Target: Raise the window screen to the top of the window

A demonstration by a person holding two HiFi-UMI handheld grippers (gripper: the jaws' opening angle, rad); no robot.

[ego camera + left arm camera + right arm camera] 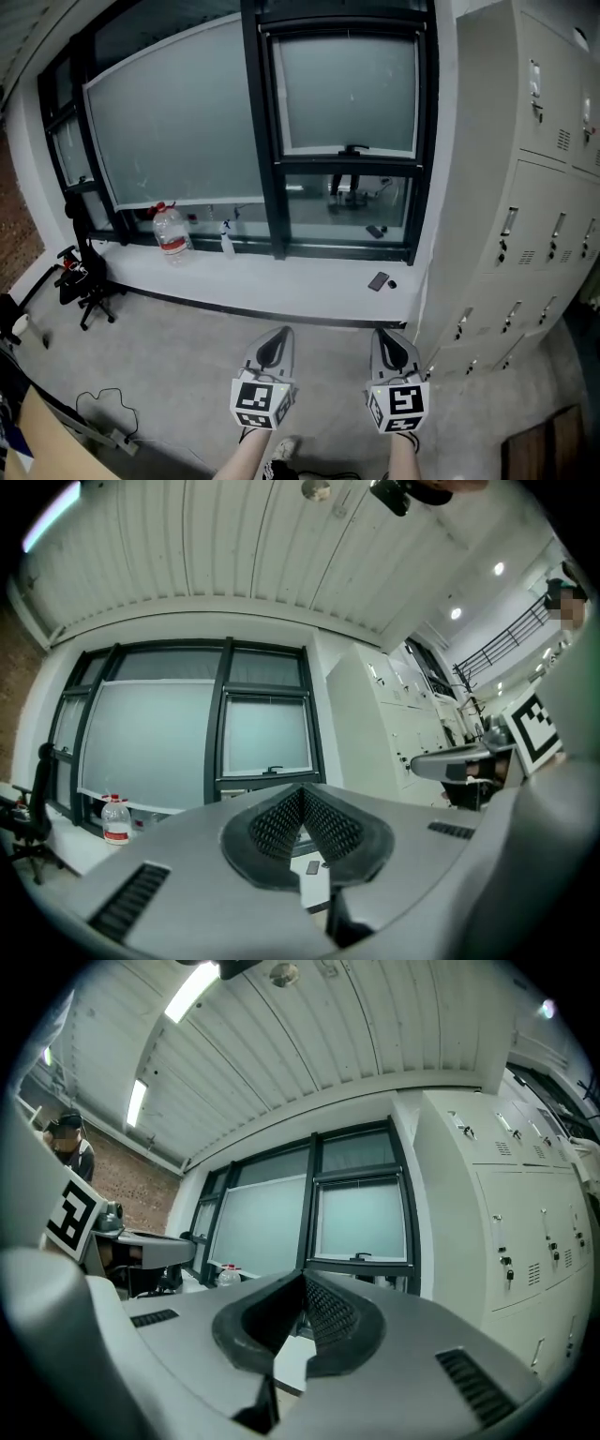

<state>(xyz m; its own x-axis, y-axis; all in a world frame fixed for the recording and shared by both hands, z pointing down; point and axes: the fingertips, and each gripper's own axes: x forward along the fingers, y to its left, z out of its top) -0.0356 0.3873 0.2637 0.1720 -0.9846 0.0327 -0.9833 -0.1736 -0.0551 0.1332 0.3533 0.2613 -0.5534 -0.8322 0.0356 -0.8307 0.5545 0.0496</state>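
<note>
The window (pixel 265 141) has dark frames and grey screens. In its right pane the screen (pixel 347 89) hangs down to about mid-height, with a small dark handle (pixel 354 148) on its bottom bar. The same screen (pixel 267 735) shows in the left gripper view, and the screen (pixel 361 1218) also shows in the right gripper view. My left gripper (pixel 275 349) and right gripper (pixel 389 342) are held side by side over the floor, well short of the sill, pointing at the window. Both are shut with nothing between their jaws, as the left gripper (pixel 302 794) and right gripper (pixel 305 1279) show close up.
A white sill (pixel 281 281) runs under the window, bearing a water bottle (pixel 172 234), a spray bottle (pixel 227 239) and a phone (pixel 378 281). Grey lockers (pixel 525 187) stand at the right. An office chair (pixel 84 281) and floor cables (pixel 103 412) are at the left.
</note>
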